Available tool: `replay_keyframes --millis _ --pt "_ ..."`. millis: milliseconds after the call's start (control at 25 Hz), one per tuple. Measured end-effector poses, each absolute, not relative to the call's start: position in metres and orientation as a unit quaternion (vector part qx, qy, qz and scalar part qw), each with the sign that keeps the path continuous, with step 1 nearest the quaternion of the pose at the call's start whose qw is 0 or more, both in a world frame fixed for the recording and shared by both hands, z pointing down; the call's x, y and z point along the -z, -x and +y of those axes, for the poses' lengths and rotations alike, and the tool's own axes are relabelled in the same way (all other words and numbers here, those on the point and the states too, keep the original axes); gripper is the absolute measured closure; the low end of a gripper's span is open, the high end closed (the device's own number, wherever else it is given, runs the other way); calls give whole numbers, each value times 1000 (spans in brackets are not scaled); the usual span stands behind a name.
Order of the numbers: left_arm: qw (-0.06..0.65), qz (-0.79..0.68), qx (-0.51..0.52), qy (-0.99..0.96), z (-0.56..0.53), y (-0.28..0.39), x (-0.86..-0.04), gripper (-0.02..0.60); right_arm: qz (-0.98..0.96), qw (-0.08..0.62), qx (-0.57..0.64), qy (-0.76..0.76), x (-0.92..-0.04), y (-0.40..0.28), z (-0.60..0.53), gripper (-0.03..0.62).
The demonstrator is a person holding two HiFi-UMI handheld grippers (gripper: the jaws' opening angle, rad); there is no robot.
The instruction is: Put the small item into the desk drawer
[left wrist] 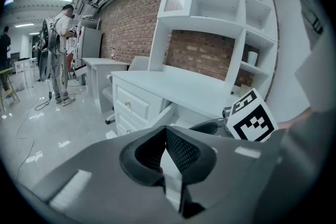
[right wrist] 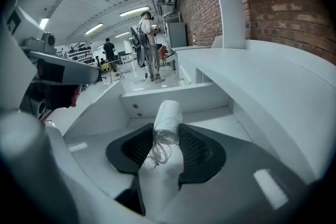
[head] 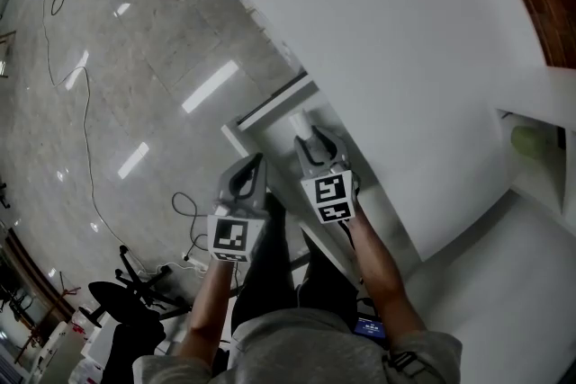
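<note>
The small item (right wrist: 168, 110), a white roll with thin threads hanging from it, is clamped between the dark pads of my right gripper (right wrist: 167, 128). That gripper (head: 310, 138) hangs over the open white desk drawer (head: 270, 138), and the item's tip (head: 297, 122) pokes out beyond the jaws. Below it lie the drawer's floor (right wrist: 223, 120) and its front panel (right wrist: 173, 98). My left gripper (head: 259, 162) is outside the drawer, at its left side, with its fingertips together and nothing between them (left wrist: 164, 131). In the left gripper view the drawer (left wrist: 164, 114) juts out from the desk.
The white desk top (head: 387, 40) runs along the drawer's right. A shelf unit (head: 540, 103) with a greenish object (head: 531, 142) stands further right. Cables (head: 85, 103) and a black office chair (head: 126, 292) are on the glossy floor at left. People (left wrist: 60, 55) stand far off.
</note>
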State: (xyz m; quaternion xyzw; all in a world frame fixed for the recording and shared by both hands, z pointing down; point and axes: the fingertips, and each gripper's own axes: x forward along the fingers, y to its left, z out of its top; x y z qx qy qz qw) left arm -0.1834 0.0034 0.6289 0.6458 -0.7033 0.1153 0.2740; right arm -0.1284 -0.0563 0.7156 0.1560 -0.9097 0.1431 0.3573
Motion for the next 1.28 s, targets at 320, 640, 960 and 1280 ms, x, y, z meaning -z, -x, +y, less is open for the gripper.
replay_keyframes --millis 320,640,960,1280 --pt "283 -702 -117 -643 2 184 -641 569 -904 376 -141 -150 -743 126 -56 434" --pt "287 -701 -118 -642 6 184 -647 569 -899 387 -142 -150 -758 123 -52 433" --pt "285 -704 -117 -640 14 185 -646 569 -897 391 -138 -153 -764 124 -50 430" --pt "283 -708 -113 -637 23 187 -643 569 -898 382 -146 -164 -761 125 -48 391"
